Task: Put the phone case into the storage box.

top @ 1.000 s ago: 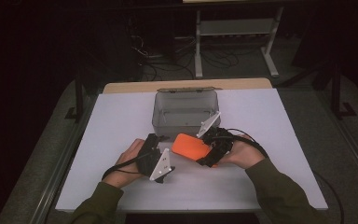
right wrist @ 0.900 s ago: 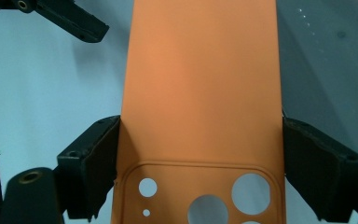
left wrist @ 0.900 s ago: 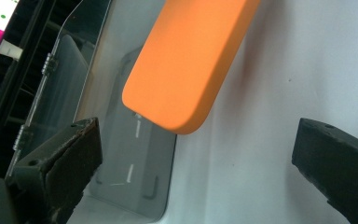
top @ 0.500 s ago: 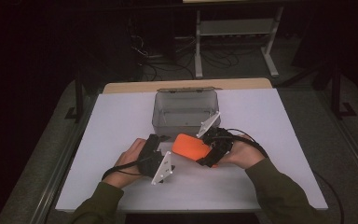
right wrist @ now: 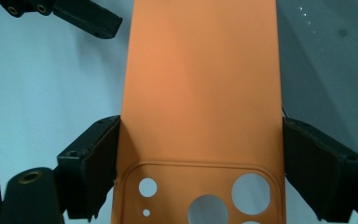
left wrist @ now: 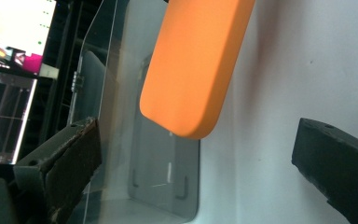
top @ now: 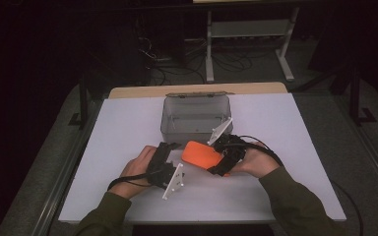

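Right gripper [right wrist: 200, 172], orange phone case [right wrist: 200, 93], clear box [top: 193, 118] beside

phone case [top: 203, 155]: 1 | clear box [top: 195, 117]: 1 | gripper: 2 [top: 163, 156] [top: 216, 164]

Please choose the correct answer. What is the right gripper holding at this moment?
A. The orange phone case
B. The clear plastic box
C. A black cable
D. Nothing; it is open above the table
A. In the right gripper view, the two black jaws of the right gripper press on both side edges of the orange phone case, near its camera holes; the clear plastic box stands apart on the table behind it.
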A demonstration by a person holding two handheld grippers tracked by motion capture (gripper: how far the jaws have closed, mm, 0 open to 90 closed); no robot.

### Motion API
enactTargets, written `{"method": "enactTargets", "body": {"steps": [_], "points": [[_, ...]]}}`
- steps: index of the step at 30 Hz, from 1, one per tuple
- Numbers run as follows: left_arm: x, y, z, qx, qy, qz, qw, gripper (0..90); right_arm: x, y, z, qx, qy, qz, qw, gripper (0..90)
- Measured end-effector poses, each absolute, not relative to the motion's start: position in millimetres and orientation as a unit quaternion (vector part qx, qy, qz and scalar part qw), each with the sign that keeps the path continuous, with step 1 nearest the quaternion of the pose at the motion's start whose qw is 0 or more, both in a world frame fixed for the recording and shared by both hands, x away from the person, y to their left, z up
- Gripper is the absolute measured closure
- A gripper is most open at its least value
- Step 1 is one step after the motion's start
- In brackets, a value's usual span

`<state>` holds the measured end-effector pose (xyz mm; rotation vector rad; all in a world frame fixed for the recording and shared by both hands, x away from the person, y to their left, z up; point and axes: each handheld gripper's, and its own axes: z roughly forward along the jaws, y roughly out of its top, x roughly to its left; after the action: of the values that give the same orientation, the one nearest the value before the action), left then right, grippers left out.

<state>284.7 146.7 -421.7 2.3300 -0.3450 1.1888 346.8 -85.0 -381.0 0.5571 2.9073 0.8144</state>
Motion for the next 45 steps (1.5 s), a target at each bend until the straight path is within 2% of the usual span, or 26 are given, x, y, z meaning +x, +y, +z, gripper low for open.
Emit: {"method": "enactTargets", "body": {"steps": [12, 45], "points": [[282, 144, -424, 0.844, -0.135, 0.463, 0.233, 1.0, 347, -85, -381, 0.183, 0.946, 0.265, 0.034, 15.2], [279, 114, -422, 0.826, -0.158, 0.489, 0.233, 1.0, 352, -58, -373, 0.184, 0.946, 0.266, 0.017, 15.2]]}}
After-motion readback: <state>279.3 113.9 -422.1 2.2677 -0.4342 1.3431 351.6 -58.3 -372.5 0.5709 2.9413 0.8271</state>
